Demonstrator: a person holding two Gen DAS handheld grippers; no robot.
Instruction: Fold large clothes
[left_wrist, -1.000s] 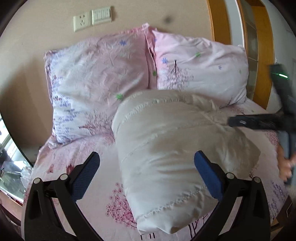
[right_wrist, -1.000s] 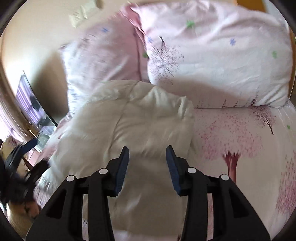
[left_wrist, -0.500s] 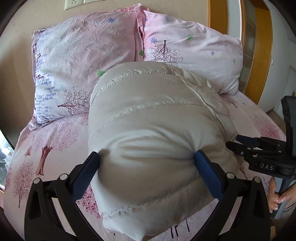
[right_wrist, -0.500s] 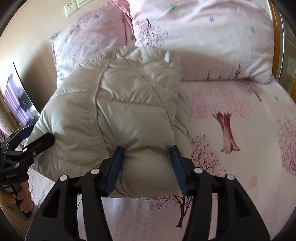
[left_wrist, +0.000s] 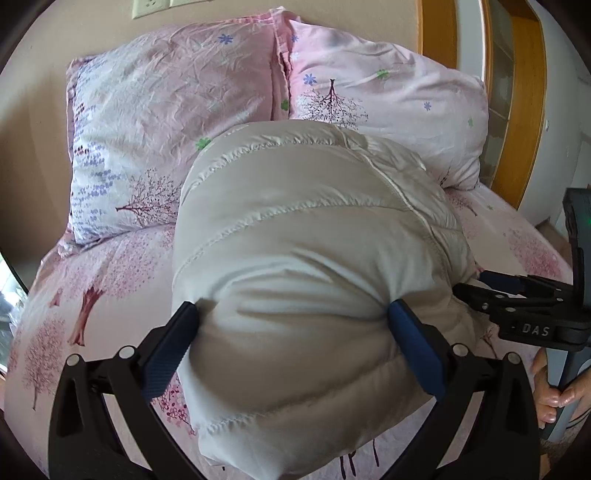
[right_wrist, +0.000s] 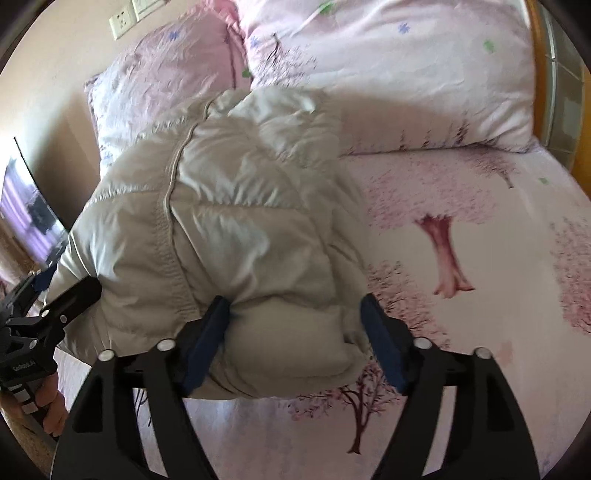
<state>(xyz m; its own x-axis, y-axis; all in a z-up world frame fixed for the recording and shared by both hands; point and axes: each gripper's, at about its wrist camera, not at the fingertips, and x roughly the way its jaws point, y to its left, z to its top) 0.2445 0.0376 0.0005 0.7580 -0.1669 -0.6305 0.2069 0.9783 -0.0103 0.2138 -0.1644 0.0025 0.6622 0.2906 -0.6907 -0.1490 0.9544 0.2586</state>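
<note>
A folded, puffy cream jacket (left_wrist: 314, 258) was seen bundled on the pink tree-printed bedsheet (right_wrist: 480, 240), its far end lying against two pink pillows (left_wrist: 177, 122) at the headboard wall. The near end was gripped from both sides — the left gripper (left_wrist: 295, 325) was spread wide with its blue pads (left_wrist: 413, 354) pressed into the padding, while the right gripper (right_wrist: 295, 325) was clamped, less widely, around a smaller bulge of the same jacket. A wall socket (right_wrist: 123, 20) was visible above the pillows.
</note>
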